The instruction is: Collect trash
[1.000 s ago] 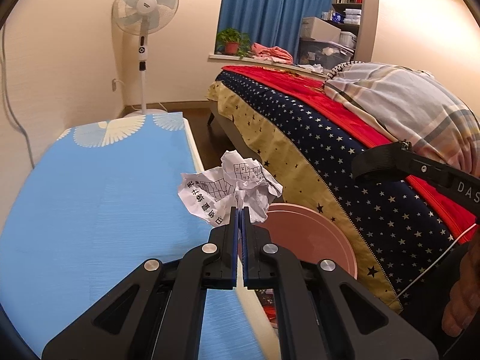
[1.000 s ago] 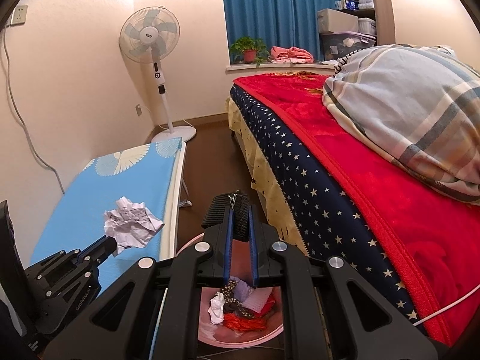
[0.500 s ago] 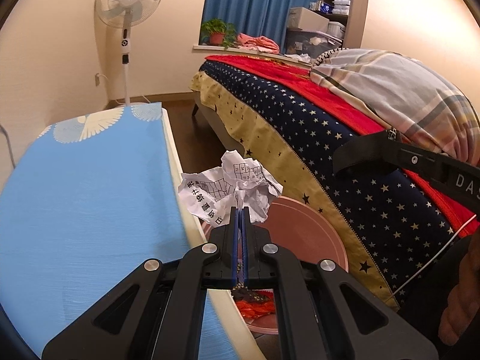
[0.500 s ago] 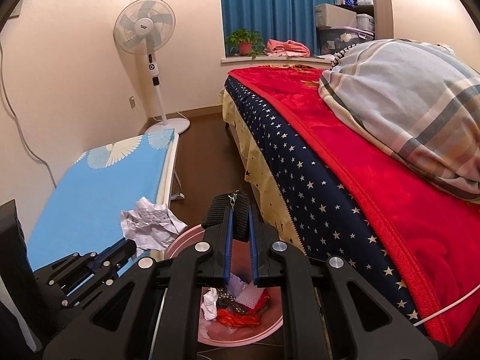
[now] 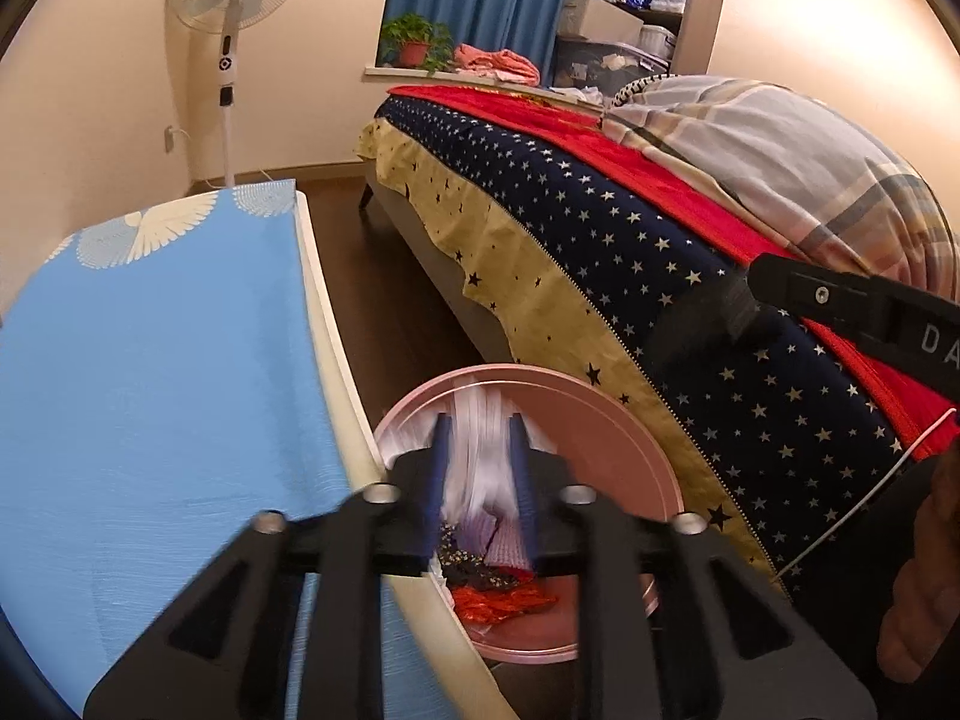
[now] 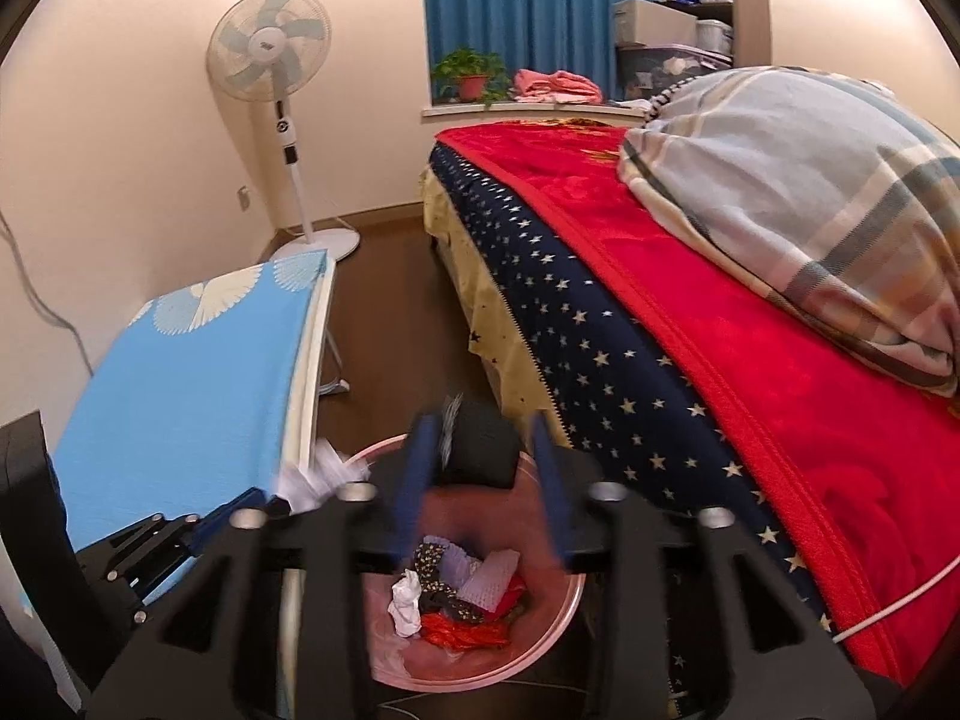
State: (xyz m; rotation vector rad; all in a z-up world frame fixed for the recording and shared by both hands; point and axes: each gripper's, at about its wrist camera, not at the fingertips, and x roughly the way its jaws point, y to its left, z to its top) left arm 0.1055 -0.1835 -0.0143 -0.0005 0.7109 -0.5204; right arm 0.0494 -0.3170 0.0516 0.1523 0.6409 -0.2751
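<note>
A pink round bin (image 5: 648, 456) stands on the floor between the table and the bed; it also shows in the right wrist view (image 6: 540, 654), holding several scraps. My left gripper (image 5: 480, 474) is open above the bin, and the crumpled white paper (image 5: 480, 456) is a falling blur between its fingers. In the right wrist view the paper (image 6: 324, 474) is at the left gripper's tips. My right gripper (image 6: 480, 468) is open over the bin, with a dark rolled object (image 6: 483, 444) loose between its fingers, blurred.
A blue-covered table (image 5: 150, 360) lies to the left of the bin. A bed with a star-patterned cover (image 5: 600, 252) and a red blanket (image 6: 750, 360) is to the right. A standing fan (image 6: 276, 60) is in the far corner.
Both grippers have opened. The crumpled paper has left the left gripper and drops toward the bin. The dark roll has come free in the right gripper. The left gripper moved right over the bin.
</note>
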